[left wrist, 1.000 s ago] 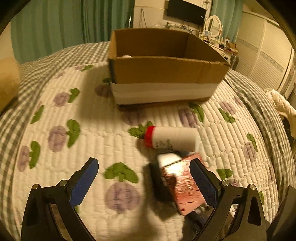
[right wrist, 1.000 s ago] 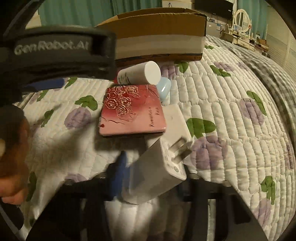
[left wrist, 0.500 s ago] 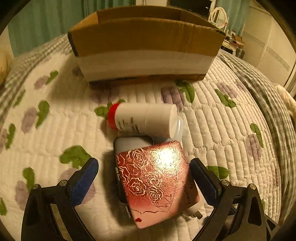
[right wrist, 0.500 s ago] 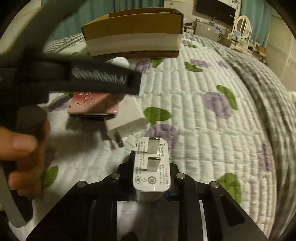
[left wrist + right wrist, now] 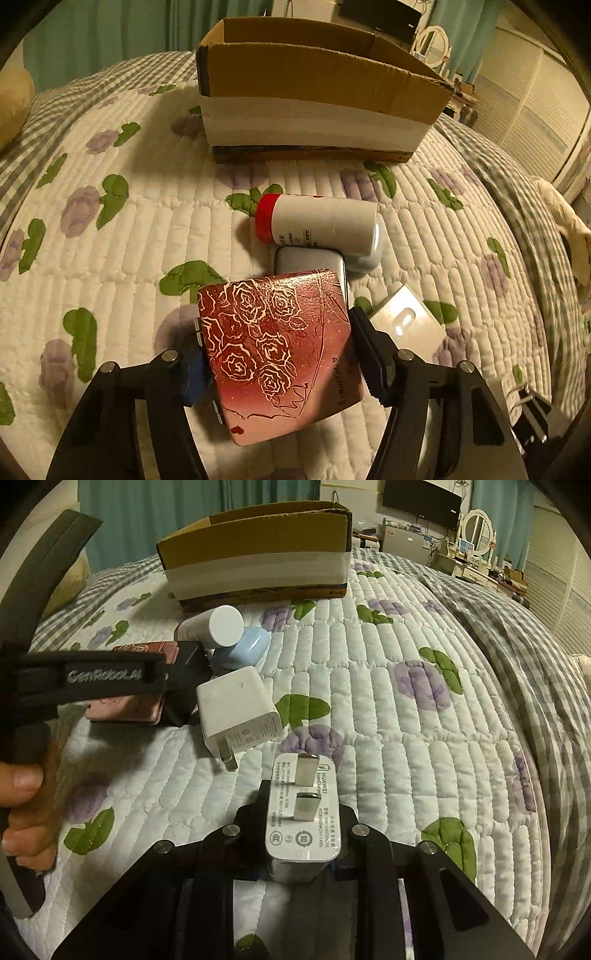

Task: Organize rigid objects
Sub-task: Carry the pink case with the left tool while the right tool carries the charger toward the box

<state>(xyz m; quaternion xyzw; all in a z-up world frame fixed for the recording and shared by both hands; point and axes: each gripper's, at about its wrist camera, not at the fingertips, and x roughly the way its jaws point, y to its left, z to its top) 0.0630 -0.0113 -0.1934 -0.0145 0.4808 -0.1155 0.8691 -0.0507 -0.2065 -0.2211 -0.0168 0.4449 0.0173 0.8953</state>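
Observation:
A pink case with a rose pattern (image 5: 258, 314) lies on a flat grey box (image 5: 310, 260) on the quilt. My left gripper (image 5: 279, 347) straddles it, jaws closing, with both blue pads against its sides. Just behind lie a white bottle with a red cap (image 5: 317, 225), a pale blue case (image 5: 369, 254) and a loose white charger (image 5: 406, 325). My right gripper (image 5: 301, 812) is shut on a white plug charger (image 5: 303, 834), prongs up, held over the quilt to the right of the pile. The cardboard box (image 5: 314, 96) stands open at the back.
In the right wrist view the left gripper's black body (image 5: 103, 675) and a person's hand (image 5: 26, 805) fill the left side, next to the loose charger (image 5: 236, 709). The flowered quilt (image 5: 406, 646) spreads to the right. A dresser with a mirror stands beyond the bed.
My left gripper came down over the rose case and its jaws closed in from wide open to the case's sides. My right gripper carried the plug charger right, away from the pile, then held still.

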